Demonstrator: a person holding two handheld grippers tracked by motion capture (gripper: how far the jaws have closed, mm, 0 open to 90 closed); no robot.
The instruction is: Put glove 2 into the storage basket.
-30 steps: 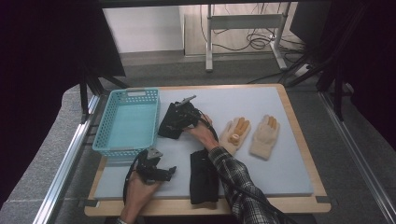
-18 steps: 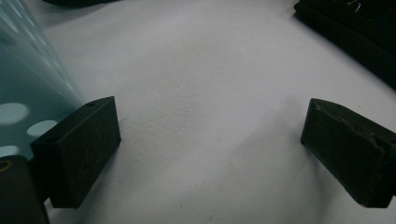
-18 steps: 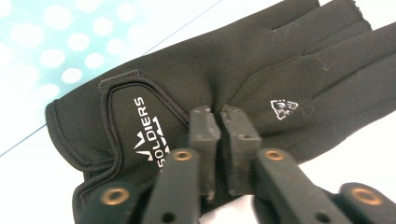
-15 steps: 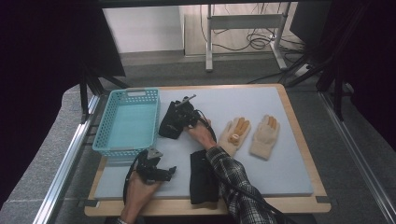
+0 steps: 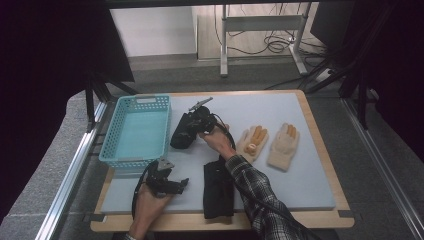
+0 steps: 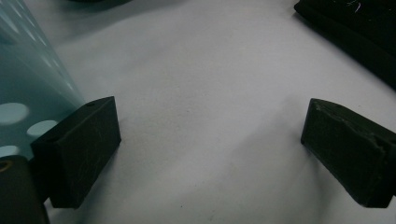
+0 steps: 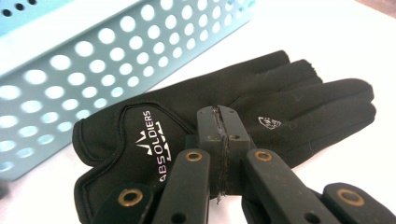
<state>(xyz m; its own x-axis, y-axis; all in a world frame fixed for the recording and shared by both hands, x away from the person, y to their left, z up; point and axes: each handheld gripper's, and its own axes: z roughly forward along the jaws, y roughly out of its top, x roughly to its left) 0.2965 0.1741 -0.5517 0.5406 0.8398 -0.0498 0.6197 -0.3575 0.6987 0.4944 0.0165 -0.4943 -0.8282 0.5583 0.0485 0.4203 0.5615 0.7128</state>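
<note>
One black fabric glove [image 7: 224, 126] lies beside the perforated turquoise plastic basket [image 5: 135, 131]; my right gripper [image 7: 220, 122] hovers over it, jaws pressed together on nothing. Descending like this just pushes fabric. My left gripper [image 6: 210, 149] rests on the mat, jaws wide apart.

The basket [image 5: 136, 131] sits at the left of the mat [image 5: 310, 185]; a glove [image 5: 184, 132] lies just beside its right wall, with the right gripper [image 5: 199, 122] over that glove. A second glove [image 5: 218, 189] lies nearer the front edge, right of the left gripper [image 5: 167, 182]; two more gloves [image 5: 252, 142] [image 5: 283, 146] lie side by side at the right.
</note>
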